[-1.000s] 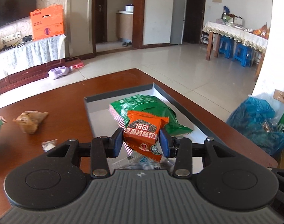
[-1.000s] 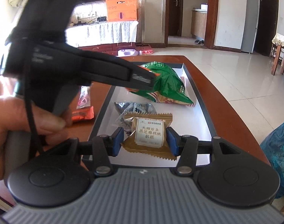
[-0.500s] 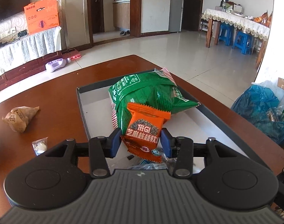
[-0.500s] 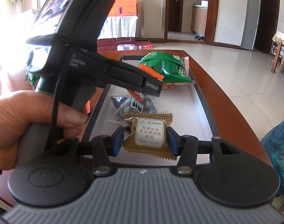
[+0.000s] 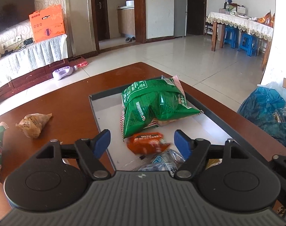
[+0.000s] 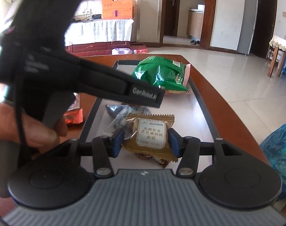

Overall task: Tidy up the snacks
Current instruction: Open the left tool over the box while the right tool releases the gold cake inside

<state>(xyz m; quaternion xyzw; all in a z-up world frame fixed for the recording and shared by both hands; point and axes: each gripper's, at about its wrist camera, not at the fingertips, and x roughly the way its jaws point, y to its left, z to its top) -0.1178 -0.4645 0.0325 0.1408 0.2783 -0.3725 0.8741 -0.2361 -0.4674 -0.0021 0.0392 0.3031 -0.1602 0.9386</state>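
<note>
The left gripper (image 5: 142, 143), its jaws just spread wide, lets the orange packet (image 5: 147, 145) drop into the tray (image 5: 105, 116) (blurred), while the right gripper (image 6: 145, 142) pinches a gold packet (image 6: 150, 134) for tidying.

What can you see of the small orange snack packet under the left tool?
The orange snack packet is a small, glossy foil-like pouch with dark and white print and crimped ends. It is motion-blurred, so the print is unreadable. It is in the tray, between the green chip bag and a clear-and-blue wrapper, seemingly overlapping both. The left tool has just been opening; its blue pads stand well clear of the packet on both sides.
</note>
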